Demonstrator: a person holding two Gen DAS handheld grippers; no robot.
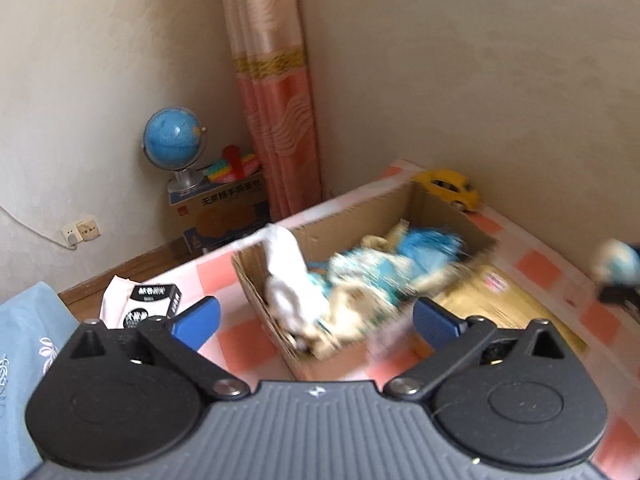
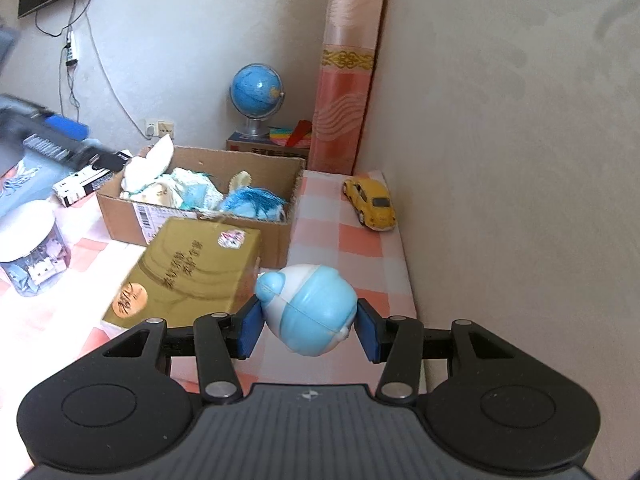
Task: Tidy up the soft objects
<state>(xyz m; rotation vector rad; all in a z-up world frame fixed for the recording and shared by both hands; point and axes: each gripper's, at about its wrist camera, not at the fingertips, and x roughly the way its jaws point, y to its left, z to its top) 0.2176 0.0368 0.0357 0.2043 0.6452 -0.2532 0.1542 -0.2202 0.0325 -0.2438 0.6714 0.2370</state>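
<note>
The left gripper (image 1: 316,320) stands with its blue pads spread wide and nothing between them; it hangs above the near end of the cardboard box (image 1: 360,216), whose open top sits at about twelve o'clock from the pads. Inside the box lies a heap of soft toys (image 1: 360,280): a white one (image 1: 284,276) draped over the rim at ten o'clock, blue and cream ones toward one o'clock; blur makes it hard to say how many there are.

The right gripper (image 2: 307,324) is closed on a blue-and-white soft toy (image 2: 308,308), its pads pressing the toy's two sides; the toy is held above the checked cloth (image 2: 352,240). From this toy, the box (image 2: 200,204) lies at eleven o'clock, with a gold carton (image 2: 184,276) just in front of it at ten o'clock, touching its wall; a yellow toy car (image 2: 370,204) stands by the wall at one o'clock; a globe (image 2: 256,92) stands beyond the box at twelve.
</note>
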